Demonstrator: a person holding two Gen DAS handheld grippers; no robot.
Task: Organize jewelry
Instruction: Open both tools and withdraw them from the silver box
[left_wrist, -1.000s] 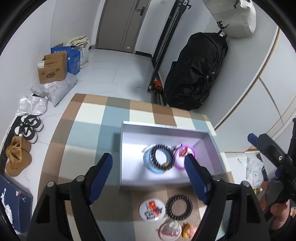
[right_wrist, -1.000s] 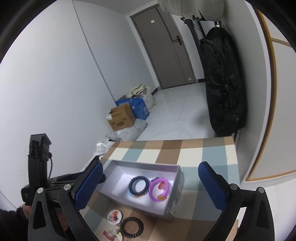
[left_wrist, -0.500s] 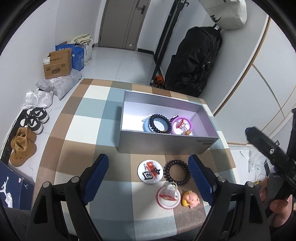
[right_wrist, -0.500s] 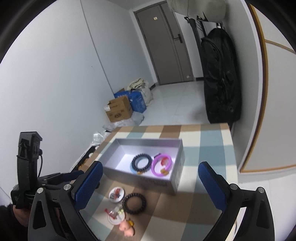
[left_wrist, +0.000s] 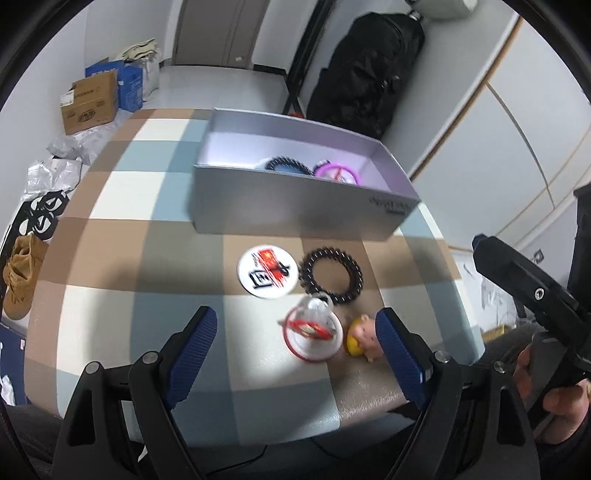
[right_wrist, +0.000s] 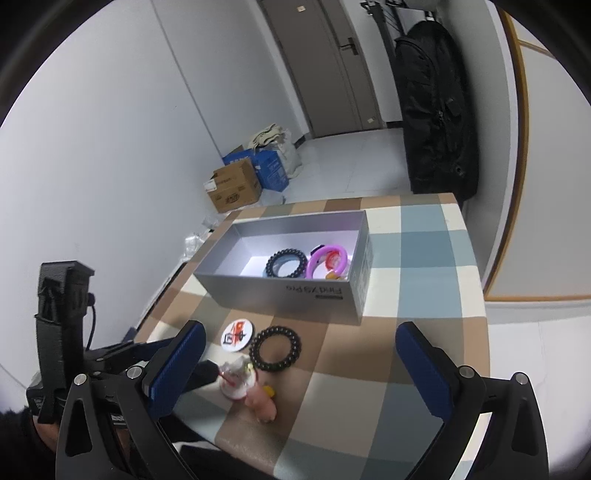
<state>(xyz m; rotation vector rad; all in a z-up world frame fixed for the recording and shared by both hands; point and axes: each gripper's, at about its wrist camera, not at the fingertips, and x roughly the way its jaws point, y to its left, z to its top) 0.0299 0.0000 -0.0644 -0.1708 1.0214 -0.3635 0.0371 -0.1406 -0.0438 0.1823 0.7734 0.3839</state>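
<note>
Lying on the checked table (left_wrist: 159, 280), the black bead bracelet (left_wrist: 330, 275) touches the round badge (left_wrist: 267, 275), just before the grey box (left_wrist: 295, 199). My left gripper (left_wrist: 295, 343) and right gripper (right_wrist: 301, 363) hover with fingers spread, pinching nothing.

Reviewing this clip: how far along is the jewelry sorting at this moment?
Partly done. The grey box already holds a dark beaded bracelet and a purple ring piece. Nothing is in hand: the left gripper and right gripper are both open and empty. Left on the checked cloth: a black beaded bracelet, a round badge, a red-rimmed clear charm and a pig figure.
</note>
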